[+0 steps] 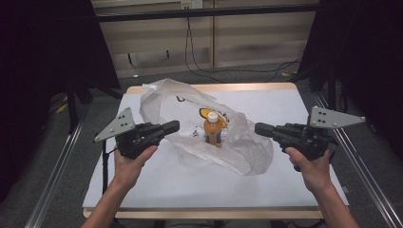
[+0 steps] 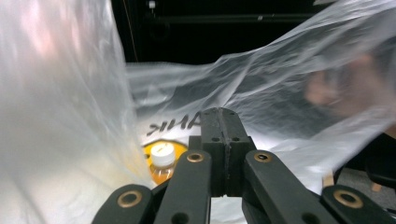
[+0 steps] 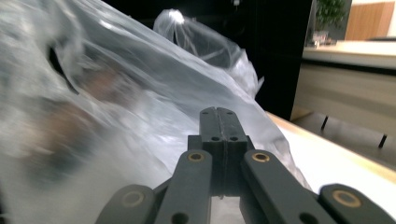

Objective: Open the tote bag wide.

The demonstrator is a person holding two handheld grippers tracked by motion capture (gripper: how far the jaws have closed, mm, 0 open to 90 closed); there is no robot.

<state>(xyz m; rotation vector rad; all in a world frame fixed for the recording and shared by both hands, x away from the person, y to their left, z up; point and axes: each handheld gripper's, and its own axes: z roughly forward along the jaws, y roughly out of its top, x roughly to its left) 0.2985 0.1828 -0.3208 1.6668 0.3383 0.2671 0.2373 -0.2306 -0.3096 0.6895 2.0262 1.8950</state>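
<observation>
A clear plastic bag [image 1: 190,102] with dark lettering lies crumpled on the white table [image 1: 157,183]. Inside it an orange bottle [image 1: 213,133] with a white cap stands upright. My left gripper [image 1: 174,126] is at the bag's left side, jaws pressed together, its tip against the film. In the left gripper view the bottle [image 2: 162,163] shows just left of my shut left gripper [image 2: 225,113], with bag film [image 2: 60,116] close on the left. My right gripper [image 1: 260,129] is shut too, its tip at the bag's right side. Whether either pinches film I cannot tell. The right gripper view has the gripper [image 3: 218,112] against the bag [image 3: 116,93].
Black stands [image 1: 71,102] flank the table on both sides. Cables [image 1: 199,71] run over the floor beyond the far edge. Bare white tabletop lies in front of the bag, between my forearms. A metal rail [image 1: 366,180] runs along the right side.
</observation>
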